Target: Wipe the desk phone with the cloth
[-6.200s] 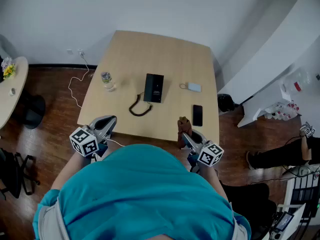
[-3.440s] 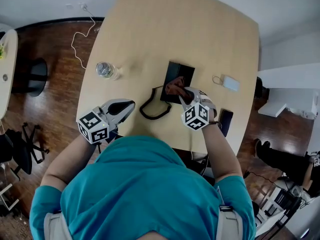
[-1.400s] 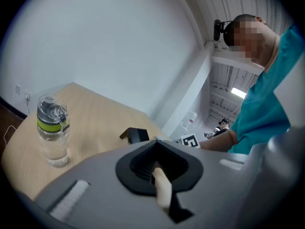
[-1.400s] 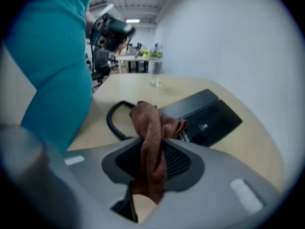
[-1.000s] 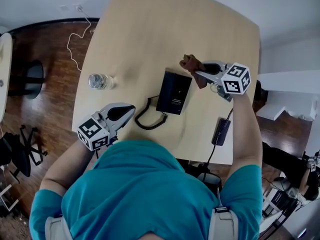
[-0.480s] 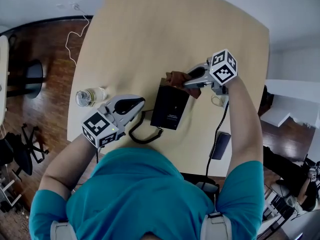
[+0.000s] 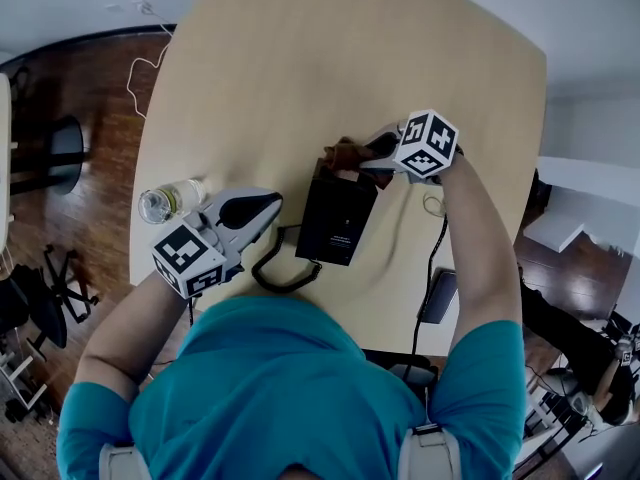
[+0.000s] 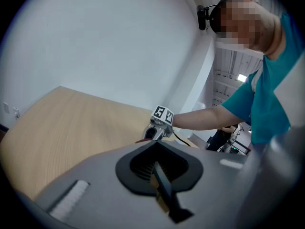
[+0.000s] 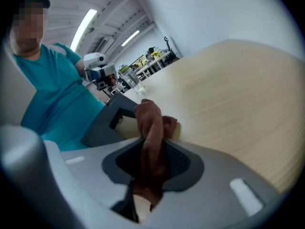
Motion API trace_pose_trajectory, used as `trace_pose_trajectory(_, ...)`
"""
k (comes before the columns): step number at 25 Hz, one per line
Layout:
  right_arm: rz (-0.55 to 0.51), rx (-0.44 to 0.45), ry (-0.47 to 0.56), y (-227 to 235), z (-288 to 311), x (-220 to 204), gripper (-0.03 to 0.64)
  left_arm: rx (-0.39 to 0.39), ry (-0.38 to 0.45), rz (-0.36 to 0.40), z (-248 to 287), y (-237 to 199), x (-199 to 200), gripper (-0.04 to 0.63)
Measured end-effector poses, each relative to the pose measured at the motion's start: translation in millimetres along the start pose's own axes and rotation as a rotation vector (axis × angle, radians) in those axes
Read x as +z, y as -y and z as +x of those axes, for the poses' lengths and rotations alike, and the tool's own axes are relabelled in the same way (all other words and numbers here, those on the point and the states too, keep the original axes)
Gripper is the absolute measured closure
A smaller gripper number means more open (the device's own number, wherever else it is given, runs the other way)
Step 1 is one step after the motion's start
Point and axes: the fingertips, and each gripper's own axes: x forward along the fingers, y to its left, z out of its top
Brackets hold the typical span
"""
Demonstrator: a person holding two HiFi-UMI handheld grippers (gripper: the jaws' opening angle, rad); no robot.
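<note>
Black desk phone (image 7: 338,218), flat dark slab, mid-table (image 7: 300,58), coiled cord (image 7: 285,276) off its near end.
Brown crumpled cloth (image 7: 343,155) at the phone's far edge, pinched tight in right gripper (image 7: 362,160). Left gripper (image 7: 265,208) just left of the phone, jaws together, empty. Plastic bottle (image 7: 165,200) further left.

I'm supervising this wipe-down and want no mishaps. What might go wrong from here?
The right gripper holds the cloth at the desk phone, with the left gripper off it: the phone may slide. The coiled cord lies by the left gripper and might snag. The water bottle near the table edge might get knocked.
</note>
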Motion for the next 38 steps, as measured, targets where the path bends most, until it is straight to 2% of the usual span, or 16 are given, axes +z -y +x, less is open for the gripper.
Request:
trace_pose_trajectory(3,-0.049,-0.040,0.000,0,-3,2,0.509,-0.005,0.001,-0.004,1,0,1,0.591)
trace_pose_trajectory(5,-0.032,-0.023,0.059,-5,-12,10,0.509,-0.009,0.002,0.000,1,1,2,0.591)
trace_pose_trajectory(8,-0.005,0.041,0.184,-21,-31,33,0.508,-0.010,0.005,0.009,1,1,5,0.591)
trace_pose_trajectory(11,-0.031,0.154,0.284,-46,-40,71,0.508,-0.007,0.009,0.013,3,-1,7,0.591)
trace_pose_trajectory(14,-0.065,0.259,0.251,-65,-21,92,0.508,-0.006,0.011,0.013,3,1,8,0.591)
trace_pose_trajectory(16,-0.048,0.303,0.186,-65,-1,91,0.508,-0.005,0.012,0.014,2,2,8,0.591)
trace_pose_trajectory(18,-0.013,0.331,0.170,-60,9,91,0.508,0.000,0.014,0.013,0,3,8,0.591)
trace_pose_trajectory(21,0.014,0.296,0.148,-46,18,89,0.509,0.007,0.020,0.007,-4,1,9,0.591)
trace_pose_trajectory(25,0.023,0.172,0.065,-17,34,72,0.509,0.008,0.018,0.000,-5,2,5,0.591)
trace_pose_trajectory(28,-0.023,0.045,-0.005,0,38,59,0.509,0.008,0.012,0.007,-4,3,3,0.591)
trace_pose_trajectory(29,-0.036,0.024,0.005,0,33,58,0.509,0.008,0.012,0.009,-4,3,3,0.591)
trace_pose_trajectory(31,-0.031,0.057,0.122,-14,9,75,0.508,0.005,0.017,0.009,-5,3,6,0.591)
trace_pose_trajectory(33,-0.017,0.154,0.245,-41,-15,95,0.508,0.002,0.021,0.007,-6,2,8,0.591)
trace_pose_trajectory(35,-0.016,0.228,0.240,-61,-18,94,0.508,0.002,0.018,0.003,-7,1,7,0.591)
trace_pose_trajectory(38,0.042,0.250,0.210,-66,-12,69,0.508,-0.001,0.008,0.000,-7,3,4,0.591)
